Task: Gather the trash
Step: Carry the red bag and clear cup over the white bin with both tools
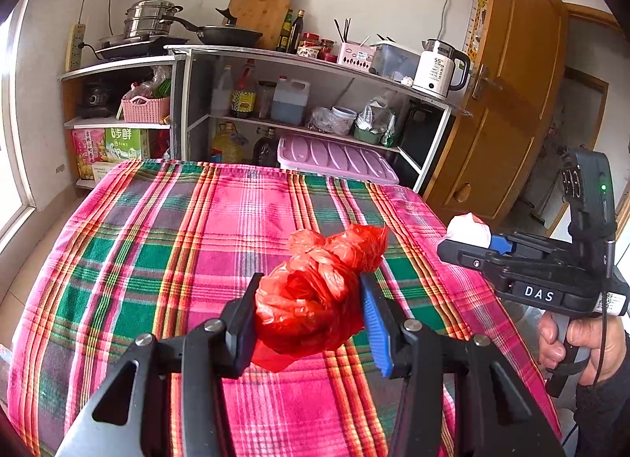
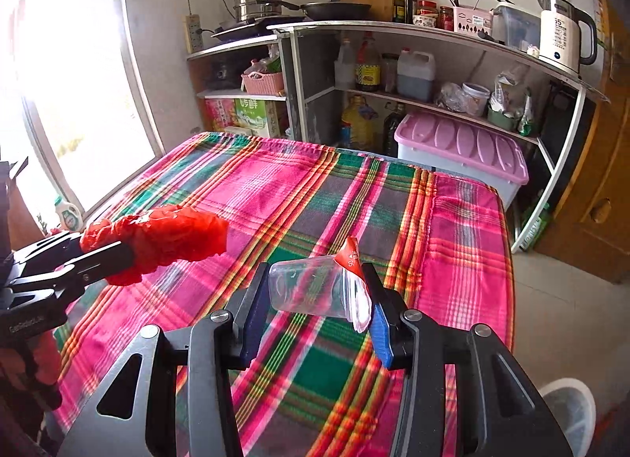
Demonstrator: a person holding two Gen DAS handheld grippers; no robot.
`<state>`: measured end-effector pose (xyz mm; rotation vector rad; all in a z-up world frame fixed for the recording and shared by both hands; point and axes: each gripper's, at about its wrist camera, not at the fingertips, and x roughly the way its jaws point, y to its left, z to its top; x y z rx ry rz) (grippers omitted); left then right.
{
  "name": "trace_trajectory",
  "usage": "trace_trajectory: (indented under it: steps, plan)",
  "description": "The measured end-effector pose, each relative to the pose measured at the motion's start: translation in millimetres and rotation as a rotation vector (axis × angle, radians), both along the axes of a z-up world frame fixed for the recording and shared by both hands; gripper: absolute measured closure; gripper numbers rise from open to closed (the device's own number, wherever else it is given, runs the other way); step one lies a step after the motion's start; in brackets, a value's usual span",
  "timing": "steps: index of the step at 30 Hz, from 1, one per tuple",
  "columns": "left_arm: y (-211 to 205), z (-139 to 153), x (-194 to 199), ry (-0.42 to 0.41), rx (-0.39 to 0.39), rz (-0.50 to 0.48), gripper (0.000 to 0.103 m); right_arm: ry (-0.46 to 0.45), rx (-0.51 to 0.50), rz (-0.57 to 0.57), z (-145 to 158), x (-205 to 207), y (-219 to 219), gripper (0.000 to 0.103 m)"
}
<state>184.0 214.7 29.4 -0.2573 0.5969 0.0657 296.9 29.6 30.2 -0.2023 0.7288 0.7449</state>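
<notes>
While both tools hang above the plaid-covered bench [image 1: 165, 228], each has a piece of trash. At lower centre of the left wrist view, the left hand-held gripper [image 1: 311, 323] is closed on a crumpled red bag [image 1: 319, 291], its pads pressing the bundle's sides. At lower centre of the right wrist view, the right hand-held gripper [image 2: 315, 315] pinches a clear cup [image 2: 311, 291] lying sideways, one pad on its base, the other on the mouth, where a torn red-and-white foil lid [image 2: 356, 279] hangs. The bag looks soft, light and springy, best squeezed across its bulk; the cup looks thin, light, slick and easily crushed, so end to end seems safest. Lettering on the right tool at the right edge of the left view reads "DAS"; a kettle [image 1: 441, 67] at upper right shows "55".
</notes>
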Motion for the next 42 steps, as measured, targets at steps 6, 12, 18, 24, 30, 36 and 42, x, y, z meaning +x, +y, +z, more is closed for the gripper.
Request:
trace_trajectory:
  steps: [6, 12, 18, 24, 30, 36, 42]
  plan:
    - [-31, 3, -15, -0.003, 0.002, -0.021, 0.054, -0.002, 0.033, -0.013, 8, -35, -35, 0.057]
    - [-61, 5, -25, -0.008, 0.012, -0.05, 0.054, 0.005, 0.063, -0.043, 7, -60, -69, 0.058]
    - [-89, 7, -30, -0.008, 0.021, -0.087, 0.054, 0.007, 0.083, -0.081, 5, -76, -101, 0.058]
    - [-116, 8, -27, -0.003, 0.023, -0.124, 0.054, 0.01, 0.098, -0.117, 4, -79, -127, 0.057]
    - [-144, 6, -20, 0.005, 0.029, -0.165, 0.054, 0.019, 0.112, -0.157, -1, -79, -157, 0.057]
    - [-175, 4, -8, 0.015, 0.035, -0.21, 0.054, 0.019, 0.121, -0.209, -4, -77, -190, 0.057]
    - [-211, -1, 7, 0.03, 0.046, -0.266, 0.054, 0.028, 0.136, -0.279, -10, -74, -229, 0.057]
